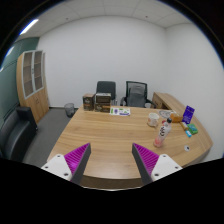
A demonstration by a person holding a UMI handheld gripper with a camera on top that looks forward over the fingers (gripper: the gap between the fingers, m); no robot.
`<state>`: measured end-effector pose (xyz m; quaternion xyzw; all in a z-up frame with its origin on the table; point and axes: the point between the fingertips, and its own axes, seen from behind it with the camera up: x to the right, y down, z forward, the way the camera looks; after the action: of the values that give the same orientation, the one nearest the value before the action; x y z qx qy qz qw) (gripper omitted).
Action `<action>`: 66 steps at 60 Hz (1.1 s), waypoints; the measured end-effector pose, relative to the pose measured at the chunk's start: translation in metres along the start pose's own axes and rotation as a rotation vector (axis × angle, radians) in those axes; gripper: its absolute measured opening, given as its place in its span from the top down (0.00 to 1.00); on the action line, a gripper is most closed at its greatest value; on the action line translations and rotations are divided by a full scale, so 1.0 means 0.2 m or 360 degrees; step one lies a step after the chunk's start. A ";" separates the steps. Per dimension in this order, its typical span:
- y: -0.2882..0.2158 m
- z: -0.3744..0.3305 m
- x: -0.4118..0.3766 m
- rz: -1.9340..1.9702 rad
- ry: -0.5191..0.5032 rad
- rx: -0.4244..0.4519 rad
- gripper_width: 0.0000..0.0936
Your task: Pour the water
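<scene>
Gripper view: fingers (108,160) spread apart, nothing between the purple pads (76,157). Well beyond the right finger, bottle (159,133) standing upright on the wooden desk (105,131), long axis vertical, cap up, near the desk's right edge. Beside it, small cups (153,119) and a purple box (188,115). Broad bare desktop ahead of the fingers; black chairs (106,93) behind the far edge.
</scene>
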<state>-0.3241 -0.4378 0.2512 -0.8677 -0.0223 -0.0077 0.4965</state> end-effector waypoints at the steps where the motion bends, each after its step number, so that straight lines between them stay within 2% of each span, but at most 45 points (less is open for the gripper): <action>1: 0.01 0.00 0.01 0.0004 0.0008 -0.0006 0.09; 19: 0.23 0.14 0.43 0.0100 0.0168 -0.0055 0.09; 31: 0.30 0.37 0.90 0.0125 0.0302 0.0007 0.09; 44: 0.24 0.77 1.26 0.0080 0.0288 0.0106 0.09; 52: 0.27 1.06 1.44 0.0087 0.0250 0.0102 0.09; 62: 0.32 1.37 1.54 0.0113 0.0170 0.0102 0.14; 66: 0.33 1.46 1.56 0.0131 0.0142 0.0113 0.21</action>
<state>-0.0123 -0.2094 0.0570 -0.8485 0.0353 -0.0252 0.5273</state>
